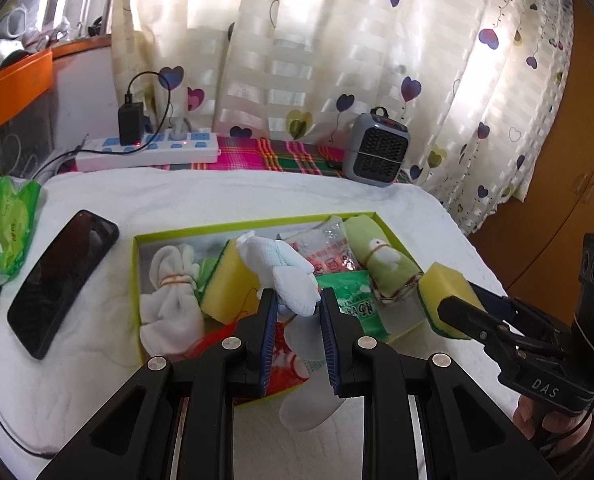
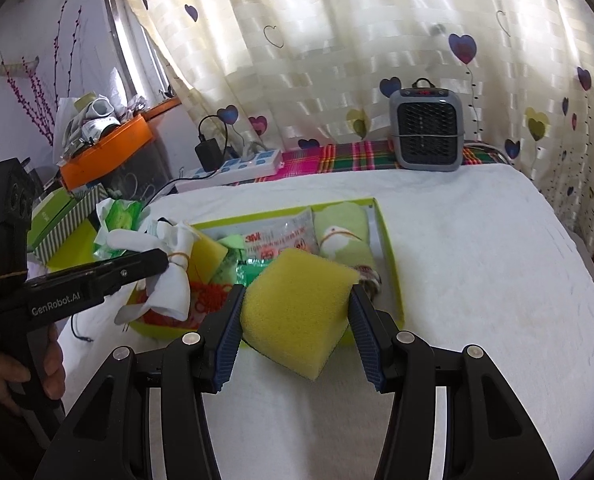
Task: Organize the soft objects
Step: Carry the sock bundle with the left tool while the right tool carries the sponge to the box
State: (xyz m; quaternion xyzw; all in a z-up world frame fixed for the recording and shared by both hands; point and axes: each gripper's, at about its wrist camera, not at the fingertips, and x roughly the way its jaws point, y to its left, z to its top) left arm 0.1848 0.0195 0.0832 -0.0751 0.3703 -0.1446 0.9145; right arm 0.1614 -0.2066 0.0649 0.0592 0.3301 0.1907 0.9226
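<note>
Above the green box point(image 1: 145, 240), left gripper point(image 1: 295, 304) fingers pinch a white sock point(image 1: 285, 276), right gripper point(image 2: 297, 312) fingers clamp a yellow sponge point(image 2: 297, 308).

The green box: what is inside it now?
Inside the box: a tied white cloth, a yellow sponge, a 3M packet, a green packet and a rolled green towel. The held white cloth covers part of the inside.

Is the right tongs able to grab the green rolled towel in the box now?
Probably not: the right tongs are already shut on a yellow sponge, so nothing is free to pinch the green rolled towel.
</note>
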